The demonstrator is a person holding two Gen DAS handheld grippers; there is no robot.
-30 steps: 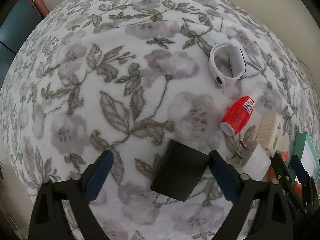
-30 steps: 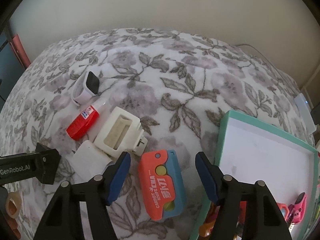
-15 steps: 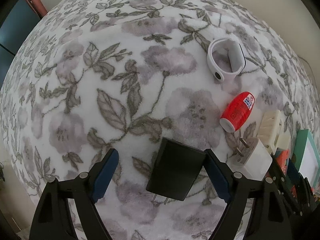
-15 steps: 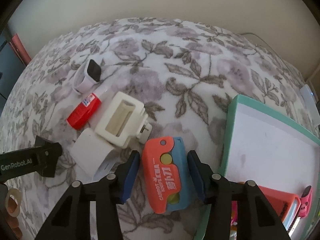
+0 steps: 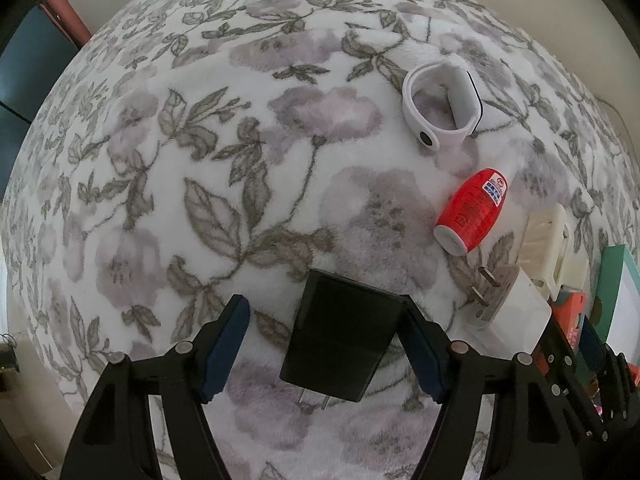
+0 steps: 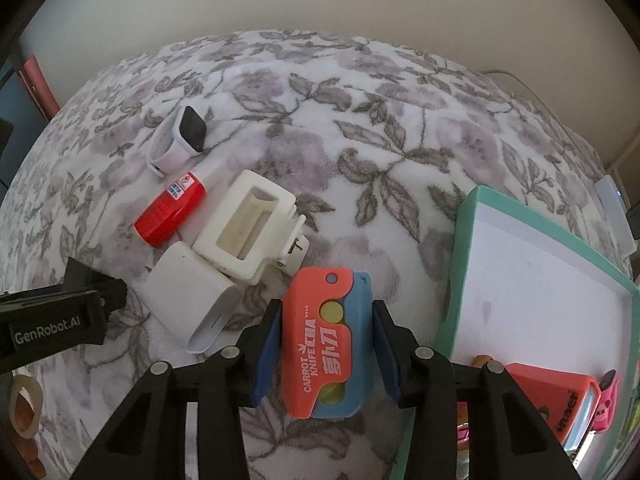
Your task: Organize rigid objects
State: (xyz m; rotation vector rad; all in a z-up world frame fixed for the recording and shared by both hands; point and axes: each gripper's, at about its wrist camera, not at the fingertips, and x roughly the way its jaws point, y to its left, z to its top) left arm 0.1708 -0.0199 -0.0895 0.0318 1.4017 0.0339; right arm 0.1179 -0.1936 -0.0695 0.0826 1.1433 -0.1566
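My left gripper [image 5: 322, 320] is open around a black charger [image 5: 342, 334] that lies on the floral blanket; the right pad touches its edge, the left pad stands apart. My right gripper [image 6: 326, 314] is shut on an orange-and-blue carrot knife toy [image 6: 330, 340], both pads against its sides. A white charger [image 6: 188, 296], a cream plastic holder [image 6: 248, 230], a red tube [image 6: 170, 208] and a white smartwatch [image 6: 178, 140] lie to its left. The same tube [image 5: 470, 210] and watch [image 5: 440, 106] show in the left wrist view.
A teal-rimmed white tray [image 6: 464, 256] sits at the right with an orange item [image 6: 552, 396] and a pink item [image 6: 606, 400] in its near corner. A tape roll [image 6: 24, 404] lies at far left. A wall runs behind the blanket.
My right gripper moved forward and closed its pads onto the carrot knife toy. My left gripper narrowed around the black charger, its right pad now touching it.
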